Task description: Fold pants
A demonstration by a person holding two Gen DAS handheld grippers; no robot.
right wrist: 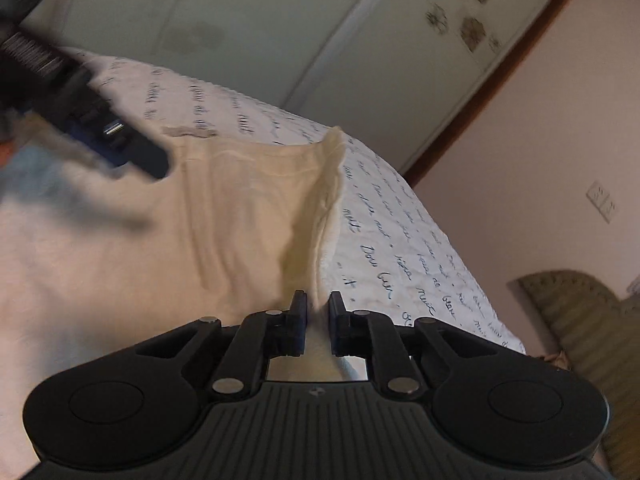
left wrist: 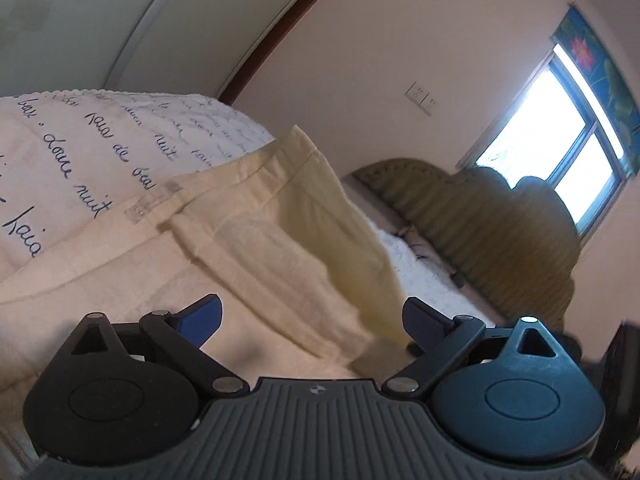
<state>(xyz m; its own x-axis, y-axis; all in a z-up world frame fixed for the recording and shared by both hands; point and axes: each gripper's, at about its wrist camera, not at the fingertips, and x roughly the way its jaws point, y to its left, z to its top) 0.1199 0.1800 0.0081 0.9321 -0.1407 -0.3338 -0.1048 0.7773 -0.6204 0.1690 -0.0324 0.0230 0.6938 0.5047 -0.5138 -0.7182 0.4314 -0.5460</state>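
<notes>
Nearest in the right wrist view, the right tongs [right wrist: 318, 312] are drawn almost together, clenched on a bunched edge of the pants [right wrist: 224, 216]; cream cloth fills the narrow gap between the fingers [right wrist: 298, 312] and runs back under the body of the tool. From that pinch a raised ridge of fabric climbs away to a lifted corner, while the bulk of the garment spreads flat to the left of it over the bed [right wrist: 400, 240].

Left tongs [left wrist: 312, 318] stand wide apart, released and holding nothing. The blue left pad [left wrist: 202, 318] hovers over flat cloth; the right pad [left wrist: 420, 318] sits just beside the low tip of a hanging fold, and whether it touches is unclear. Between the two pads the pants [left wrist: 248, 232] lie in layered folds, with a hemmed edge standing up beyond them.

Seen from the right wrist, the left tongs [right wrist: 116, 148] appear blurred at upper left, above the far part of the garment.

Past the cloth, the bed's cover [left wrist: 80, 140] shows white with dark cursive script. Farther right is a green ribbed headboard [left wrist: 500, 216], then a bright window [left wrist: 560, 136] and a wall switch [left wrist: 422, 96]. Pale wardrobe doors [right wrist: 280, 32] rise behind the bed.
</notes>
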